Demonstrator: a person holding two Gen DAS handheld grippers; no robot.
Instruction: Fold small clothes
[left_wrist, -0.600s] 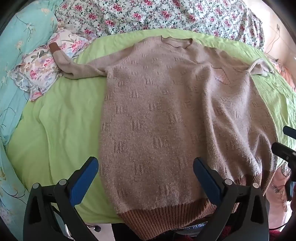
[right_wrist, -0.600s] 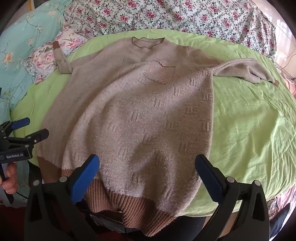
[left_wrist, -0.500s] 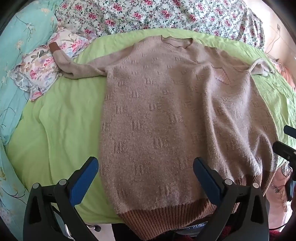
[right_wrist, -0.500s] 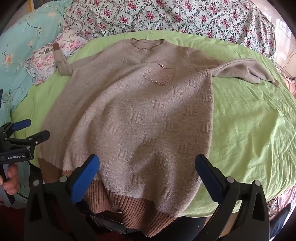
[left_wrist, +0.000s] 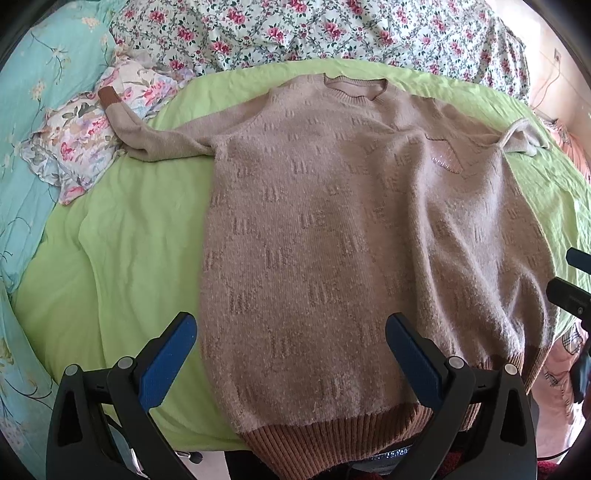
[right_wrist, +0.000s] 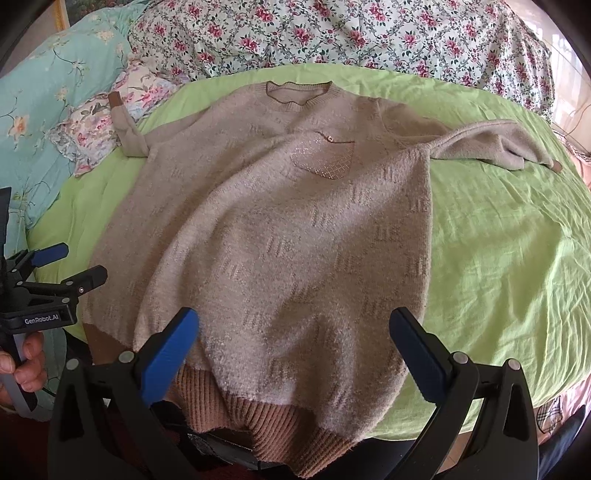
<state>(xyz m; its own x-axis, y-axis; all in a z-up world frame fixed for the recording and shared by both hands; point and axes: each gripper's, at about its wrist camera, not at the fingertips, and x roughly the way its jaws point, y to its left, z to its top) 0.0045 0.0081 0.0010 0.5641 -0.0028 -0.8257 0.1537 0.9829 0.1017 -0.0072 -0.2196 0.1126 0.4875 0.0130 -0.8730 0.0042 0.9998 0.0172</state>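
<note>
- The left claw (left_wrist: 290, 354) hangs with its jaws spread wide and nothing between them, tilted down over the near-left part of the sweater (left_wrist: 332, 240); its left blue pad is over bare green sheet (left_wrist: 122, 258), its right pad over knit, so the sweater's left side edge runs up between the two pads.
- The sweater lies face up and flat on the bed, long axis running away from both claws: ribbed hem (left_wrist: 332, 439) nearest, hanging over the bed edge, neckline (left_wrist: 354, 86) farthest.
- Its left sleeve (left_wrist: 162, 142) stretches out sideways onto a floral pillow (left_wrist: 74, 147), well away from the left claw but clearly on its side.
- The right sleeve (right_wrist: 491, 142) lies out on the sheet to the right (its cuff is farthest out), on the right claw's side.
- The right claw (right_wrist: 291, 350) is likewise wide open and empty, poised above the hem near the sweater's right side edge.
- Judgement: each claw is nearest its own hem corner and side, so a lengthwise side fold probably suits.
</note>
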